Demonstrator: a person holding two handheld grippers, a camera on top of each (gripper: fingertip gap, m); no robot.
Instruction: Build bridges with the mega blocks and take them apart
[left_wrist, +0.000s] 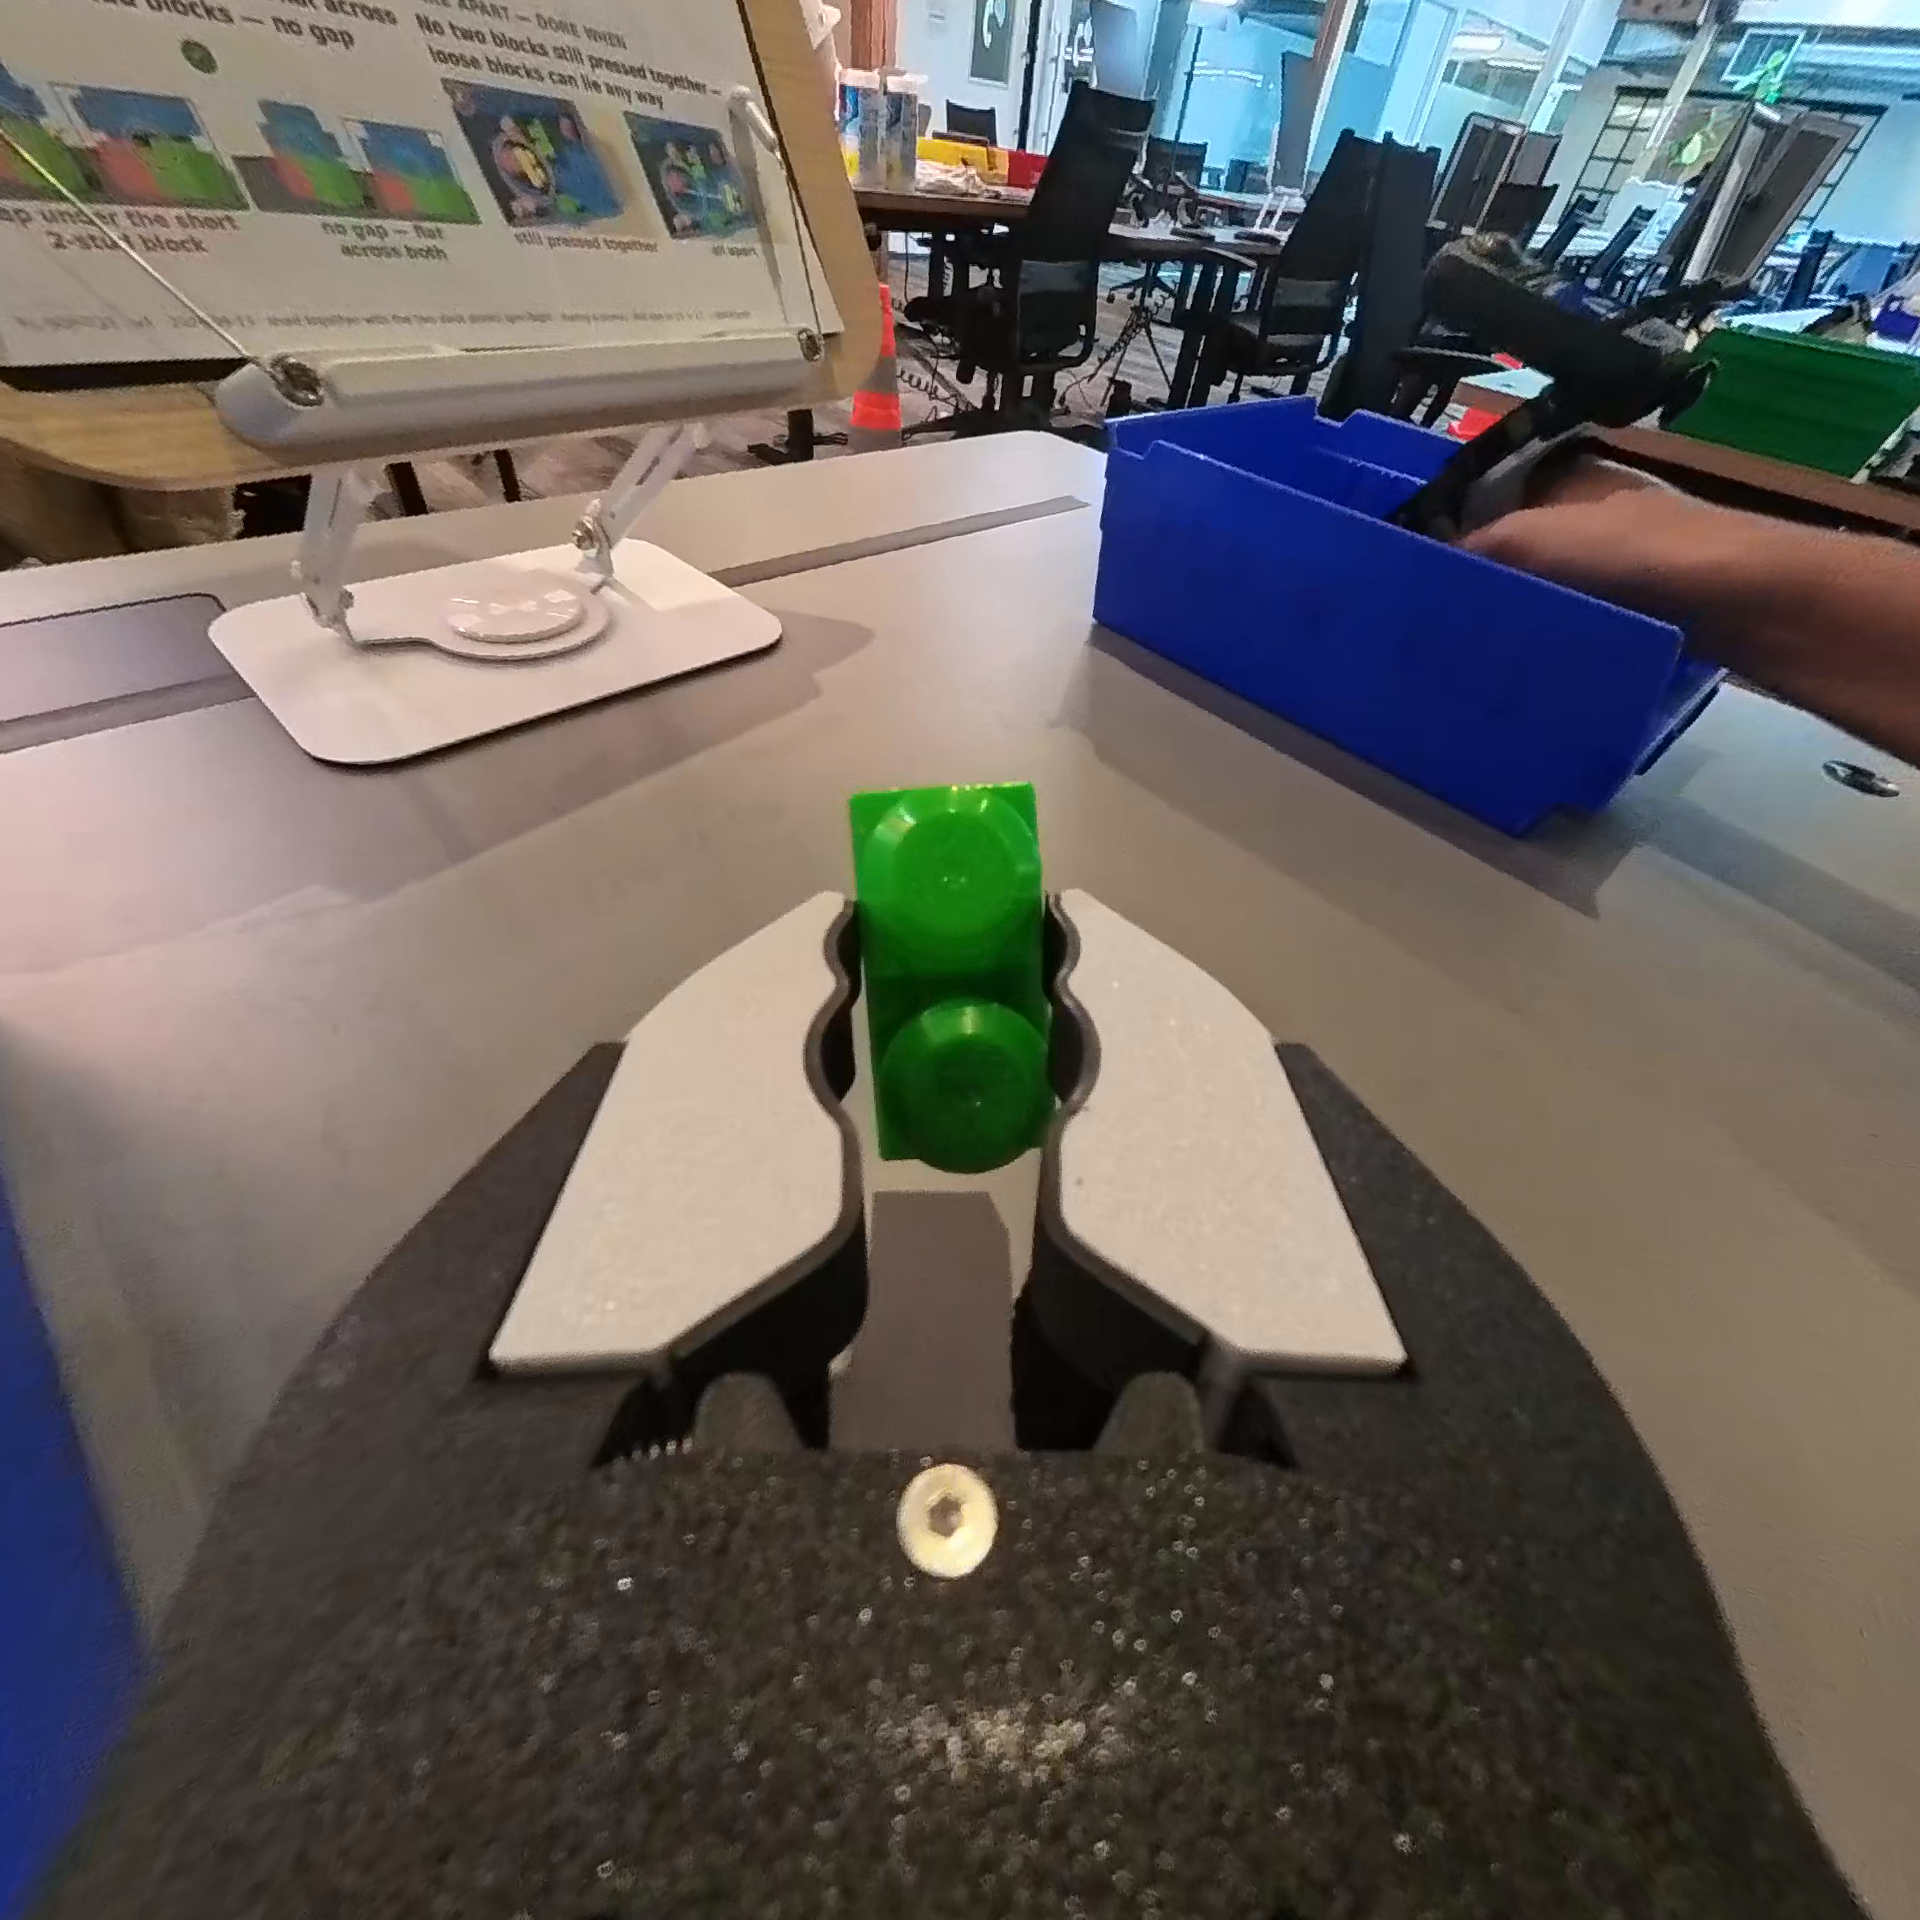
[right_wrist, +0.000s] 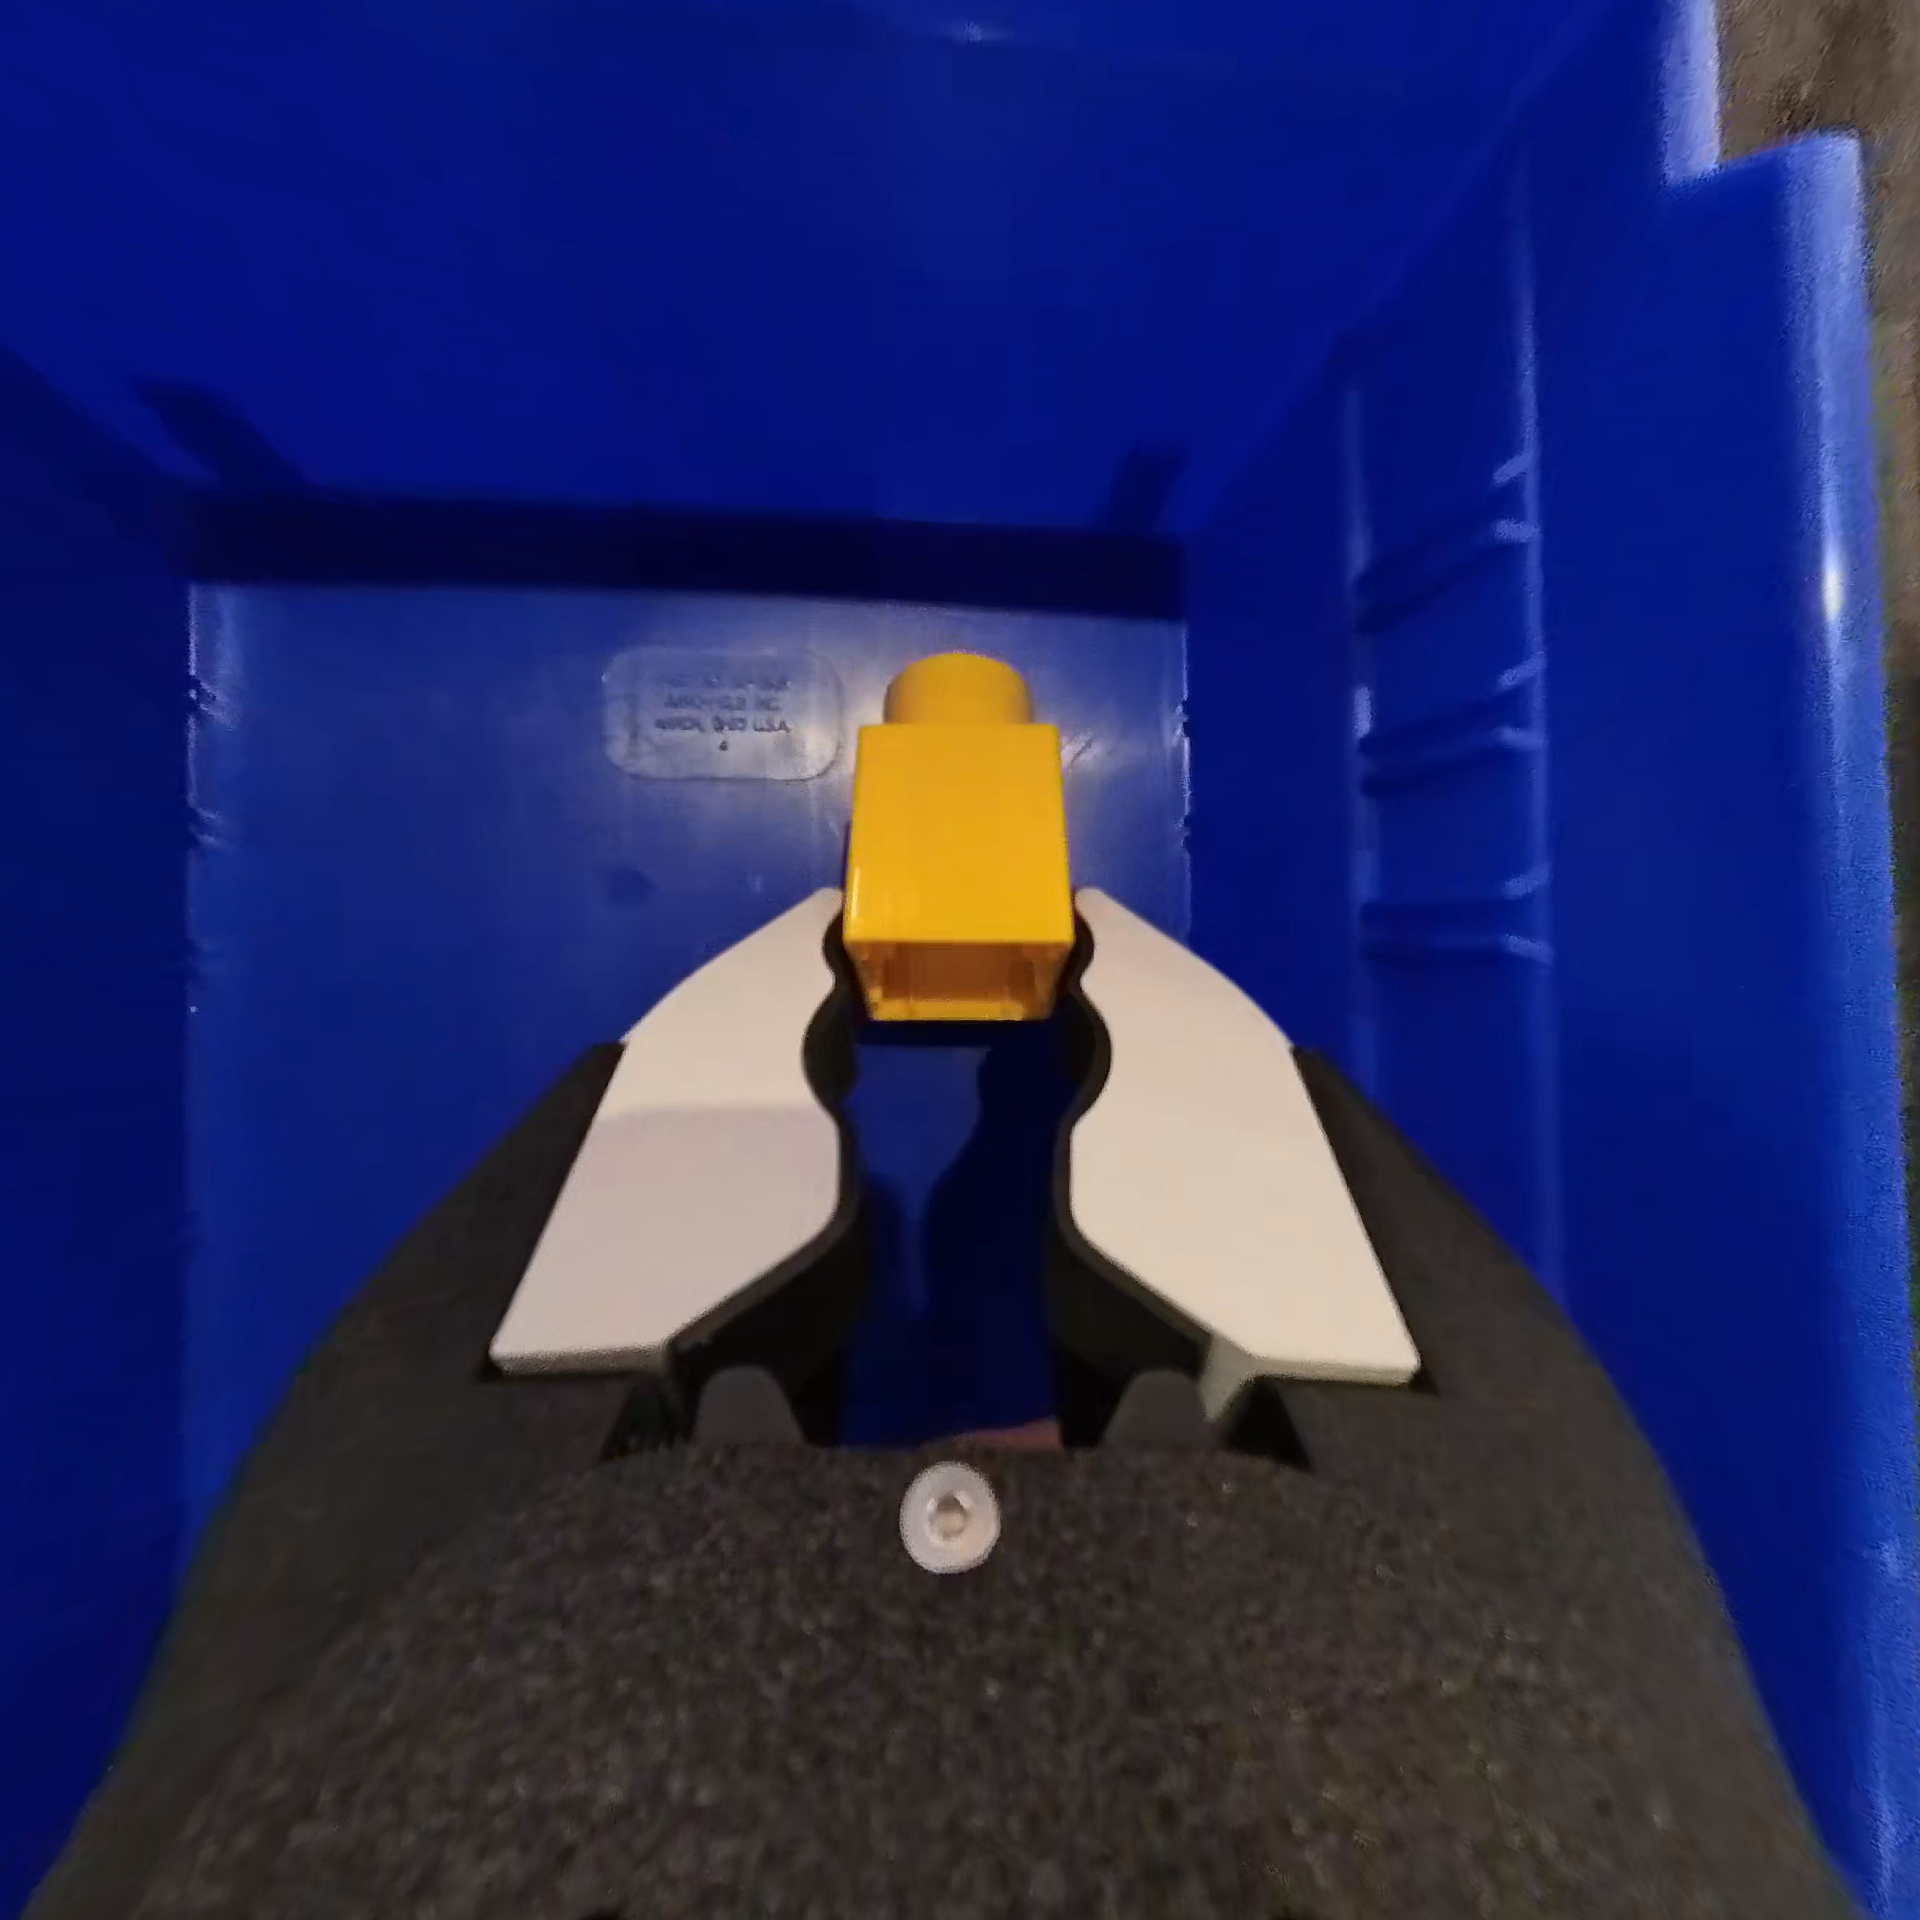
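My left gripper (left_wrist: 951, 951) is shut on a green two-stud block (left_wrist: 948, 966), studs facing up toward the camera, held above the grey table (left_wrist: 416, 987). My right gripper (right_wrist: 961, 935) is inside the blue bin (right_wrist: 520, 831) and is shut on a yellow one-stud block (right_wrist: 958, 862), whose stud points away from me and whose hollow underside faces the camera. In the left wrist view the right gripper (left_wrist: 1496, 468) shows at the far right, reaching into the blue bin (left_wrist: 1351, 634), with a hand and forearm behind it.
A white stand (left_wrist: 488, 644) holding an instruction sheet (left_wrist: 395, 156) stands at the back left of the table. A blue thing fills the left edge of the left wrist view (left_wrist: 52, 1507). Office chairs and desks lie beyond the table.
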